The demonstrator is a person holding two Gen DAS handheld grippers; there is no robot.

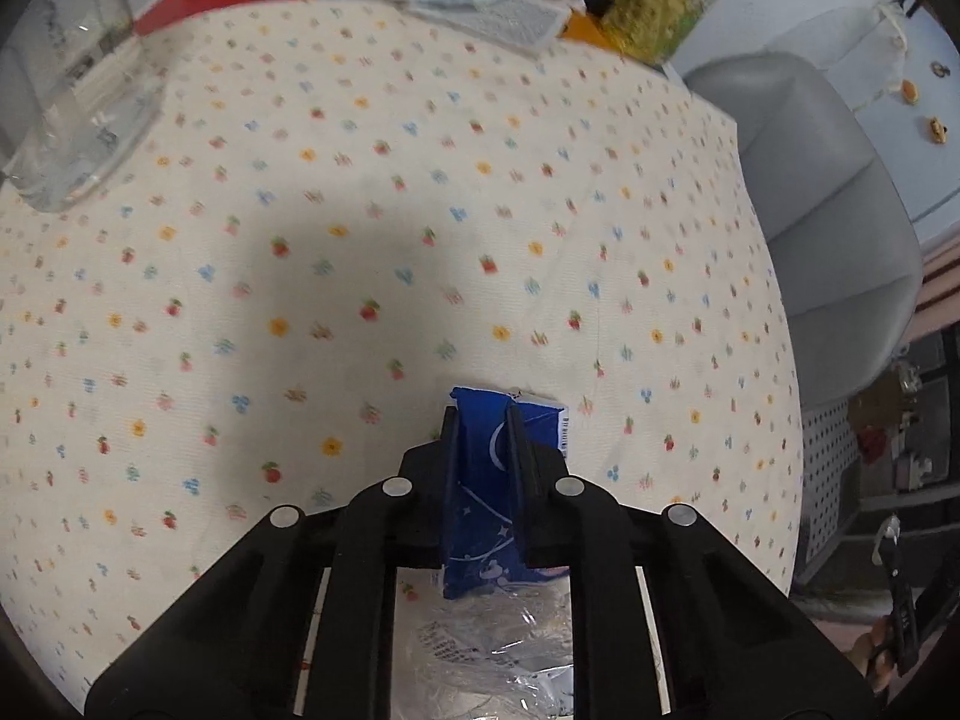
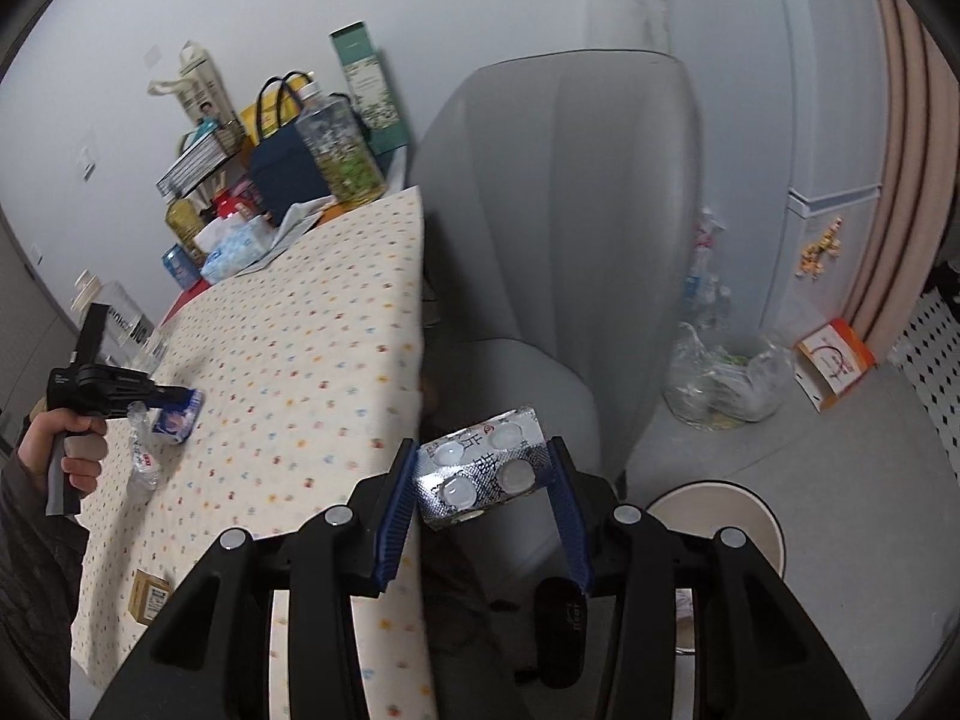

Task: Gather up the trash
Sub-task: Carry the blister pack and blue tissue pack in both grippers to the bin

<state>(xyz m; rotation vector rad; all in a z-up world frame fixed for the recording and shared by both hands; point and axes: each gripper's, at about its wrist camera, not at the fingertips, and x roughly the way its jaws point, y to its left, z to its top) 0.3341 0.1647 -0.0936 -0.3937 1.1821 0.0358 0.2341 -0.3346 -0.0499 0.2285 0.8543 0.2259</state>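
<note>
Cream flower-printed tablecloth (image 1: 420, 210), blurred at its far edge. Crumpled clear plastic film (image 1: 504, 648), half hidden under the left gripper (image 1: 480, 420), which is pinched on a blue star-printed wrapper (image 1: 480, 480). Silver foil blister pack (image 2: 486, 471), clamped between the right gripper's (image 2: 483, 462) blue pads, held off the table edge.

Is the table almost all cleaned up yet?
Not yet. Nothing shows as thrown away so far. In hand: the right tool holds a silver pill sheet out past the table edge, and the left tool has closed on a blue wrapper. Left: crinkly clear plastic and a small brown box lie on the tablecloth.
</note>
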